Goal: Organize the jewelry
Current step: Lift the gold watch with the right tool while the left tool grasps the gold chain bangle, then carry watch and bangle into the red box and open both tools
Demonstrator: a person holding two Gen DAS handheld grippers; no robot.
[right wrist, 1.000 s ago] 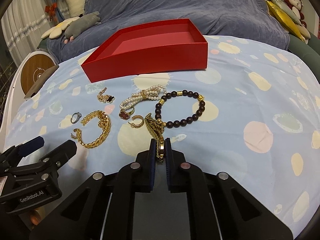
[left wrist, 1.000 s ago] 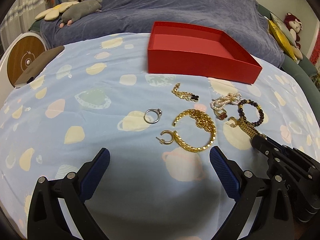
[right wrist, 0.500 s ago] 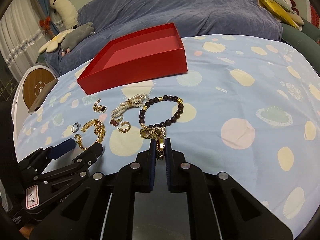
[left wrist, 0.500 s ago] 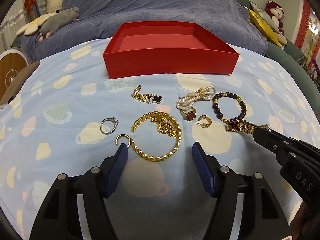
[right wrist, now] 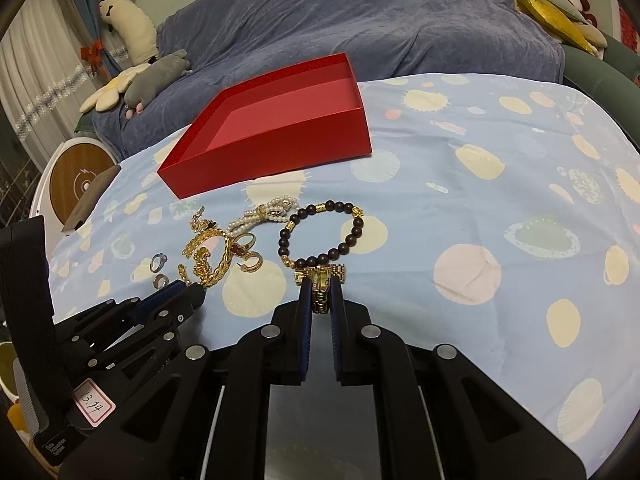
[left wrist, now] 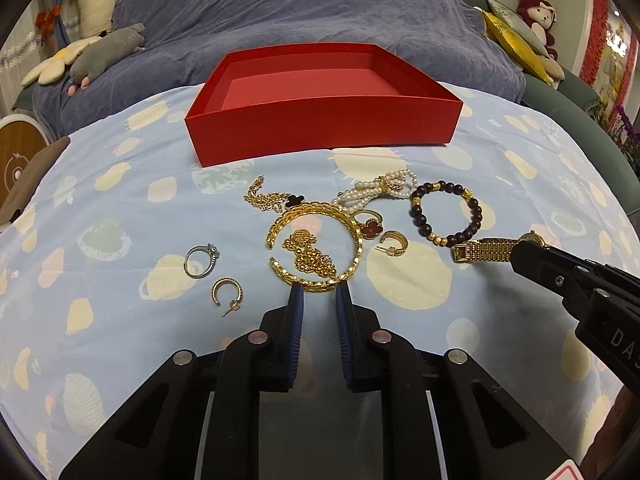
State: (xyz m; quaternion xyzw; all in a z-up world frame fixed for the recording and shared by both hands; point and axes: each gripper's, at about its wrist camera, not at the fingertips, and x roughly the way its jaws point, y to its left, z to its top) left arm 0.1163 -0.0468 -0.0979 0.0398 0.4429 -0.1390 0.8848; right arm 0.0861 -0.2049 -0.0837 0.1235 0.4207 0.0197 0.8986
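A red open box [left wrist: 320,128] stands at the back of the spotted cloth, seen also in the right wrist view as the box [right wrist: 280,152]. In front of it lie a gold bangle [left wrist: 316,209] with a gold chain [left wrist: 310,258] inside it, a silver ring [left wrist: 200,260], two gold hoop earrings [left wrist: 226,292], a pearl bracelet [left wrist: 376,192] and a dark bead bracelet [left wrist: 476,216]. My left gripper [left wrist: 320,294] is closing, its narrow gap at the bangle's near rim, with no pressing visible. My right gripper [right wrist: 320,284] is shut on a gold watch [left wrist: 484,250].
A sofa under a blue blanket [left wrist: 320,12] runs behind the table, with plush toys [left wrist: 104,50] at the left and yellow cushions [left wrist: 516,40] at the right. A round white and wood device [right wrist: 76,184] stands off the table's left edge.
The left gripper's jaws went from wide apart to a narrow gap and came up to the bangle. The right gripper pulled the watch band out straight, away from the bead bracelet.
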